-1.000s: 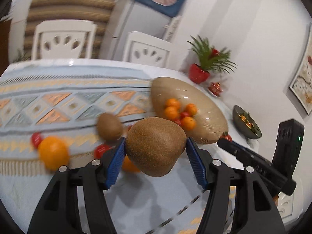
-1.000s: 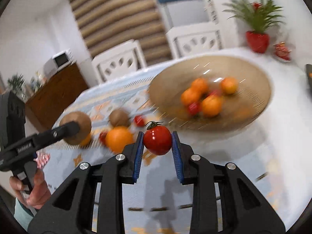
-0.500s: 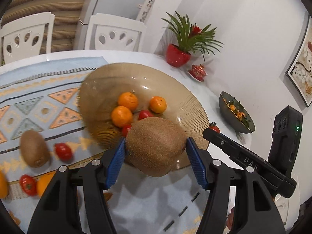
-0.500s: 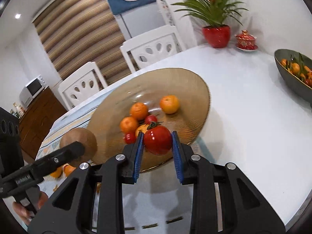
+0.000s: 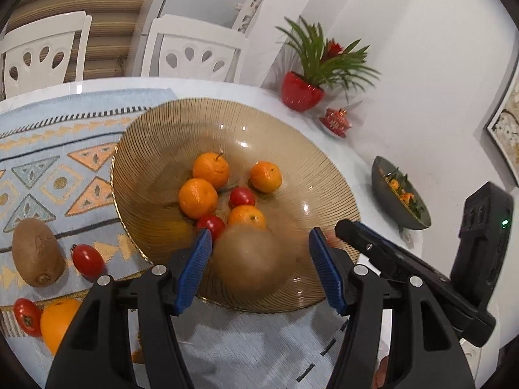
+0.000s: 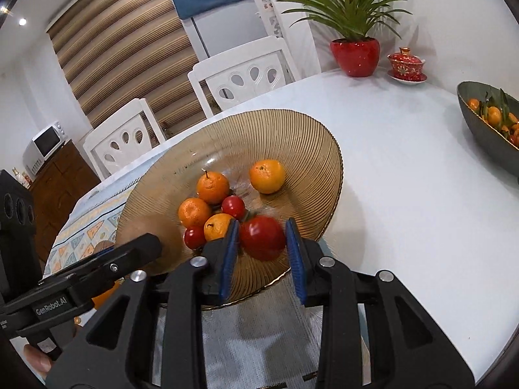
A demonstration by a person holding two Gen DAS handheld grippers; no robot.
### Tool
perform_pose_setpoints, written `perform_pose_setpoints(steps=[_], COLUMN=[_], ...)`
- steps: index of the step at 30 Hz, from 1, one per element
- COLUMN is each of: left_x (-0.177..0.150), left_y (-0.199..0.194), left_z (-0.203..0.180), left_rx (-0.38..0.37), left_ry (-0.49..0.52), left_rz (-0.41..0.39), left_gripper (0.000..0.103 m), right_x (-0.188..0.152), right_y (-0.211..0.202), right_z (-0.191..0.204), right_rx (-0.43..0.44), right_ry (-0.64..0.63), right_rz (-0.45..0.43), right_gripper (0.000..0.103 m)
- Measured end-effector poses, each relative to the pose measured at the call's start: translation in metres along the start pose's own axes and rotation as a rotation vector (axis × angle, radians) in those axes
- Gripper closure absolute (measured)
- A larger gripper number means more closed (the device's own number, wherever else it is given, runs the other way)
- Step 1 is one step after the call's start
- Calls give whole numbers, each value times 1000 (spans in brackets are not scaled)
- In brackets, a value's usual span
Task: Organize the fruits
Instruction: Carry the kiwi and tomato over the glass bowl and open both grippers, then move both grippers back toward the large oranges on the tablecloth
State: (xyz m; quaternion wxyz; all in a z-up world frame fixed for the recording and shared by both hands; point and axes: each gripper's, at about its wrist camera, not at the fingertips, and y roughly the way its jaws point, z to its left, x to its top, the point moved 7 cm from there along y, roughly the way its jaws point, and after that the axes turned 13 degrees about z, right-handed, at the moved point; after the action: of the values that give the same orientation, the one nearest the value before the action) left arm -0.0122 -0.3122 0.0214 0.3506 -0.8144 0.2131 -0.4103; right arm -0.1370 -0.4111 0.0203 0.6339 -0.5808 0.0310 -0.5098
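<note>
A ribbed amber glass bowl [image 5: 155,149] holds several oranges [image 5: 198,198] and small tomatoes [image 5: 242,197]; it also shows in the right wrist view [image 6: 292,139]. My left gripper [image 5: 259,270] is open over the bowl's near rim, and a blurred brown kiwi [image 5: 249,259] falls between its blue pads, free of them. My right gripper [image 6: 262,254] is open just beside it, and a blurred red tomato [image 6: 262,237] drops between its pads. On the patterned cloth to the left lie another kiwi [image 5: 37,253], two tomatoes [image 5: 87,261] and an orange [image 5: 56,322].
A dark bowl of small oranges [image 5: 400,194] stands at the right on the white table [image 6: 405,168]. A red potted plant [image 6: 355,52] and a red lidded cup [image 6: 407,64] stand at the far edge. White chairs [image 6: 246,74] stand behind the table.
Both grippers moved over the amber bowl and opened. The kiwi has left the left gripper's pads and the tomato has left the right gripper's pads; both are blurred in motion.
</note>
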Motion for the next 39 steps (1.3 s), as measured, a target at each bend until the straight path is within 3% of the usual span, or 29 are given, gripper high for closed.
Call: perform_pose_setpoints(steps=[13, 18, 25, 32, 39], left_x=[-15, -28, -54, -78, -102], left_y=[-51, -74, -114, -160, -188], left_z=[9, 22, 61, 125, 182], left_rx=[0, 9, 44, 120, 182], left_ry=[-6, -31, -101, -231, -325], left_rz=[-69, -98, -155, -216, -247], left_gripper=[42, 41, 36, 33, 23], right_x=[-17, -26, -49, -75, -95], right_y=[-17, -24, -18, -2, 17], right_z=[20, 40, 77, 124, 163], right_rx=[21, 25, 72, 97, 117], right_ry=[-17, -51, -101, -180, -238], right_rz=[-1, -1, 37, 82, 134], right_gripper=[67, 61, 61, 61, 59])
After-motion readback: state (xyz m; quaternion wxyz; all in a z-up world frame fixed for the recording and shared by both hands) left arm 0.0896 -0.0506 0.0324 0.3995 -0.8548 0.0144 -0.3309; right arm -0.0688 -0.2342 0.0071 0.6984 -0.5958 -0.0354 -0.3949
